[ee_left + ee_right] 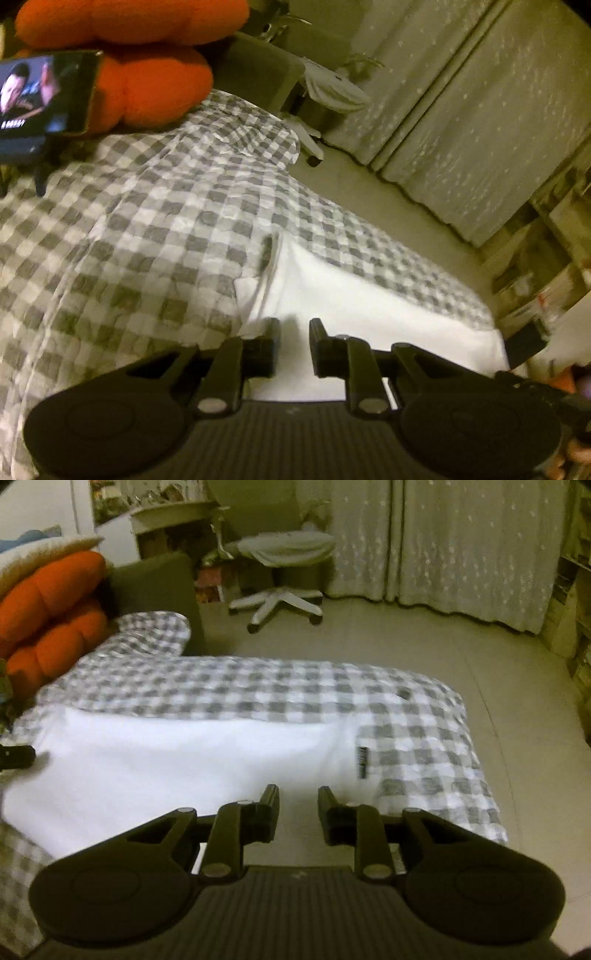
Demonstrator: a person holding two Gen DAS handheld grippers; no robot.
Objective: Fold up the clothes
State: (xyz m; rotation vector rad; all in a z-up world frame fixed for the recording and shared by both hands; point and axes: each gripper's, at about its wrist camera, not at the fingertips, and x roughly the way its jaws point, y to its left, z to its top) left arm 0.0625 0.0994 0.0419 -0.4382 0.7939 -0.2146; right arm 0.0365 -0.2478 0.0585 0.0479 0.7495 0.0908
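Observation:
A white garment point(177, 760) lies flat on the grey-and-white checked bedcover point(258, 686), with a small black label point(362, 762) near its right edge. In the left wrist view the same white garment point(351, 306) stretches away to the right along the bed edge. My left gripper point(295, 325) hovers over the garment's near end, its jaws a small gap apart with nothing between them. My right gripper point(298, 794) hangs over the garment's front edge close to the label, also slightly open and holding nothing. A dark tip of the left gripper point(16, 757) shows at the garment's far left end.
Orange cushions point(147, 85) and a phone playing a video point(40, 96) sit at the head of the bed. A white office chair point(280, 554) stands on the tiled floor point(406, 635) before pale curtains point(461, 546). Cluttered shelves point(546, 258) line the right wall.

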